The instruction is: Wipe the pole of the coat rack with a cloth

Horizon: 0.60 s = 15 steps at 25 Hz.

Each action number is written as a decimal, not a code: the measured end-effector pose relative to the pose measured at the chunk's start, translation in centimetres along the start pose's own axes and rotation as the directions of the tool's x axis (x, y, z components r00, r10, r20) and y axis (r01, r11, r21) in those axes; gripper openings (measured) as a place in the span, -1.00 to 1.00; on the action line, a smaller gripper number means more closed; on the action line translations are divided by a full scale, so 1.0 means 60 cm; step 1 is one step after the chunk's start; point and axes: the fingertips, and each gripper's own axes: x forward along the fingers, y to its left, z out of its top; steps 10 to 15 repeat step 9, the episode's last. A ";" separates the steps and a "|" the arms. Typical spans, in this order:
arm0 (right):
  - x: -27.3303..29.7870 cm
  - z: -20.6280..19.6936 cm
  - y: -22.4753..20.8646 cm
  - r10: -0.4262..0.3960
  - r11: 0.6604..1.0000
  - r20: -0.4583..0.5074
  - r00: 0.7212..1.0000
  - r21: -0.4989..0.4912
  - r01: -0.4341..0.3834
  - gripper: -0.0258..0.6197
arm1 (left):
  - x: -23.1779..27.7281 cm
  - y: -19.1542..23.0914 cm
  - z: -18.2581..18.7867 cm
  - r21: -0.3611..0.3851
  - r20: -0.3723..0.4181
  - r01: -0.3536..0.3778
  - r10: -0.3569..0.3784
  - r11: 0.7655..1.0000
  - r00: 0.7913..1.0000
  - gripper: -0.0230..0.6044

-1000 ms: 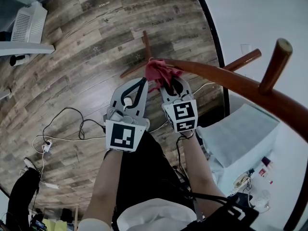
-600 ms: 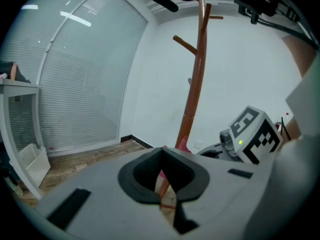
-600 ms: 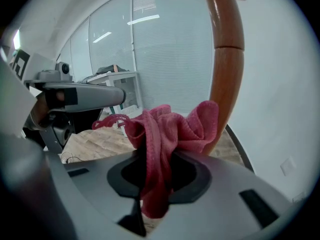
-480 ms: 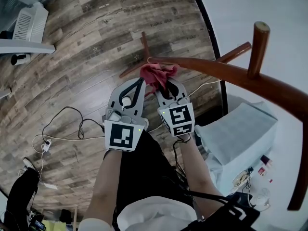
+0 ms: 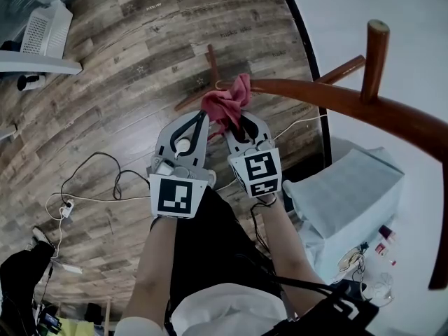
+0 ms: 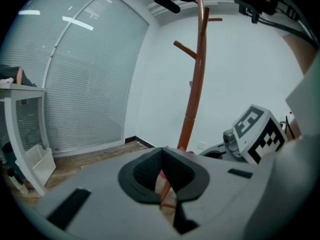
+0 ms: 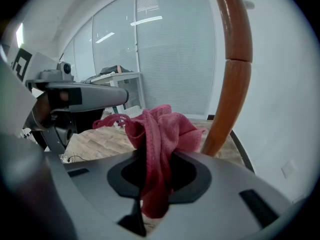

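The brown wooden coat rack pole (image 5: 315,96) runs from its legs on the floor up to the right; it also shows in the left gripper view (image 6: 197,74) and the right gripper view (image 7: 230,84). My right gripper (image 5: 238,121) (image 7: 152,159) is shut on a red cloth (image 5: 222,102) (image 7: 157,134), which bunches out of the jaws against the low part of the pole. My left gripper (image 5: 204,115) (image 6: 162,151) sits just left of the cloth, shut, with nothing between its pads.
A peg (image 5: 374,61) sticks up from the pole at right. A grey covered box (image 5: 350,201) stands by the white wall. Cables (image 5: 91,187) and a power strip (image 5: 66,212) lie on the wooden floor. A white basket (image 5: 42,30) and shelf are at top left.
My right gripper has slid the cloth a little down the pole toward the legs, and the cloth now bunches higher. The left gripper stayed alongside it.
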 end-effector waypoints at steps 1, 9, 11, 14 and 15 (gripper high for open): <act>0.001 0.000 0.001 0.000 1.000 0.001 1.000 -0.005 0.000 -0.62 | 0.000 0.001 0.001 -0.004 0.001 -0.004 0.004 1.000 1.000 -0.89; 0.002 0.015 0.004 0.001 1.000 0.022 1.000 -0.011 0.000 -0.62 | 0.004 0.000 0.004 -0.005 0.007 -0.010 0.010 1.000 1.000 -0.89; 0.002 0.015 0.004 0.001 1.000 0.022 1.000 -0.011 0.000 -0.62 | 0.004 0.000 0.004 -0.005 0.007 -0.010 0.010 1.000 1.000 -0.89; 0.002 0.015 0.004 0.001 1.000 0.022 1.000 -0.011 0.000 -0.62 | 0.004 0.000 0.004 -0.005 0.007 -0.010 0.010 1.000 1.000 -0.89; 0.002 0.015 0.004 0.001 1.000 0.022 1.000 -0.011 0.000 -0.62 | 0.004 0.000 0.004 -0.005 0.007 -0.010 0.010 1.000 1.000 -0.89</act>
